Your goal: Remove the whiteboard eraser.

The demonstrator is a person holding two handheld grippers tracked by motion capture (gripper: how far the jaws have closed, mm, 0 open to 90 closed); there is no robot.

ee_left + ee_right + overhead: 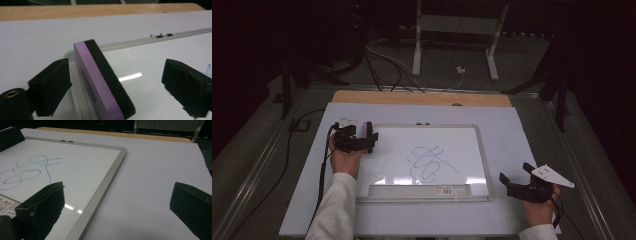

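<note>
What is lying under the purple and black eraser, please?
The eraser stands on its edge at the whiteboard's left frame, between the open jaws of the left gripper. Under it are the frame and white surface. Whether any ink lies beneath it is hidden.

Dark print along the purple edge of the black-felted purple block eraser (100, 82), too blurred to read. Small barcode label (445, 190) on the white framed whiteboard's (472, 145) lower tray, perhaps numbered, illegible.

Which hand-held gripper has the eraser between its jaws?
The left hand-held gripper: the purple-backed eraser stands between its open jaws; the right hand-held gripper brackets bare table.
</note>
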